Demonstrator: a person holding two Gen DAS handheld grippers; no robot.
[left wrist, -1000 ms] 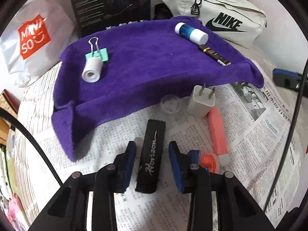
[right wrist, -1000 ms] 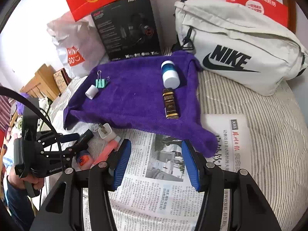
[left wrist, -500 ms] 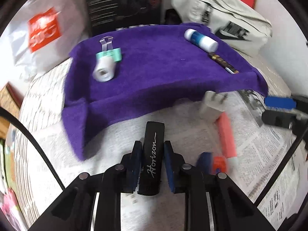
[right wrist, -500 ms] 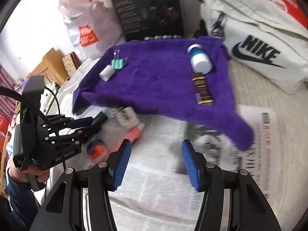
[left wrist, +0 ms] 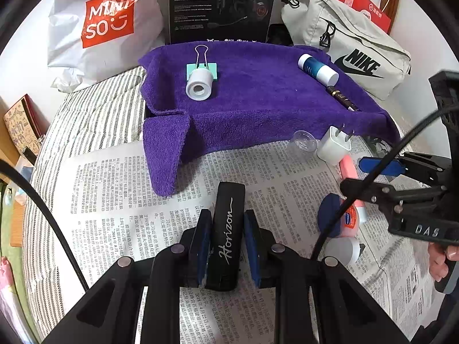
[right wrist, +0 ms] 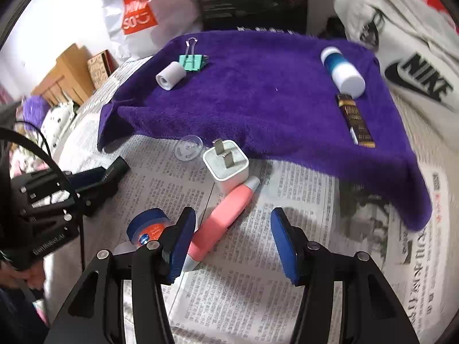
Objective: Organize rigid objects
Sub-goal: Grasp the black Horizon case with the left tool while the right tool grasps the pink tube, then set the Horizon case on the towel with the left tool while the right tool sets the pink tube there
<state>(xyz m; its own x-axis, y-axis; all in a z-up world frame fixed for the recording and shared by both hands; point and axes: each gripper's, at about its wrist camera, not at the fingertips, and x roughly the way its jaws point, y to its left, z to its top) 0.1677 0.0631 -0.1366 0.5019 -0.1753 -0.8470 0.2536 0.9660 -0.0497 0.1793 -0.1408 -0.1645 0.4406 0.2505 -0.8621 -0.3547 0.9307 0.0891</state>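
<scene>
My left gripper (left wrist: 226, 226) is shut on a black "Horizon" case (left wrist: 228, 229) and holds it just above the newspaper, short of the purple towel (left wrist: 258, 100). On the towel lie a white roll (left wrist: 199, 84), a green binder clip (left wrist: 202, 67), a blue-and-white bottle (left wrist: 317, 68) and a dark pen (left wrist: 342, 99). My right gripper (right wrist: 233, 239) is open over a pink tube (right wrist: 223, 218), beside a white charger plug (right wrist: 226, 166), a clear cap (right wrist: 188, 147) and a blue-lidded jar (right wrist: 147, 226).
Newspaper (left wrist: 114, 200) covers a striped bed. Behind the towel stand a MINISO bag (left wrist: 103, 25), a black box (left wrist: 221, 3) and a Nike bag (left wrist: 352, 48). A wooden shelf (right wrist: 68, 77) is at the left.
My left gripper closed on the black case and lifted it slightly. My right gripper moved left and down, over the pink tube and plug.
</scene>
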